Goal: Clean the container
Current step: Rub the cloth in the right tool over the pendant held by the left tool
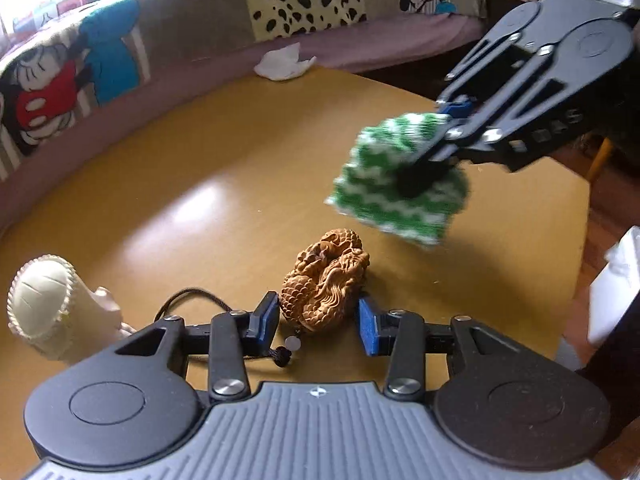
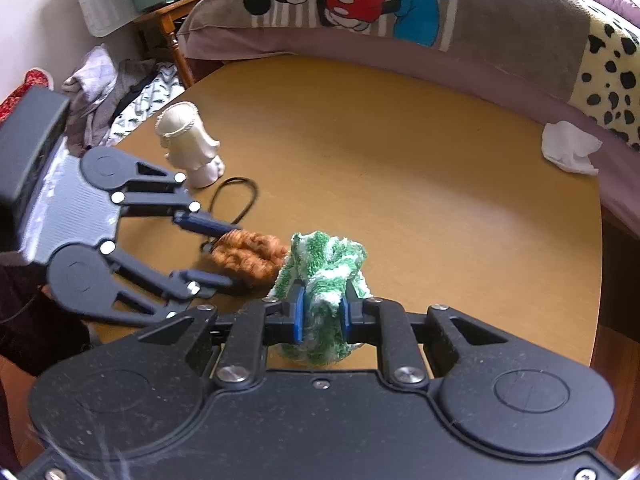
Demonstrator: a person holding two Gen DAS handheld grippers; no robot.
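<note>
Yellow-brown desk (image 1: pixel 208 168) beside a patchwork-covered bed (image 1: pixel 120 40). The carved brown container (image 1: pixel 326 280) lies near the front edge, pinched by the left hand-held gripper (image 1: pixel 318 316). The right hand-held gripper (image 2: pixel 322 312) clamps a green-white cloth (image 2: pixel 324 264) beside it. Risk: the rounded, ridged carving may twist loose under wiping.
</note>
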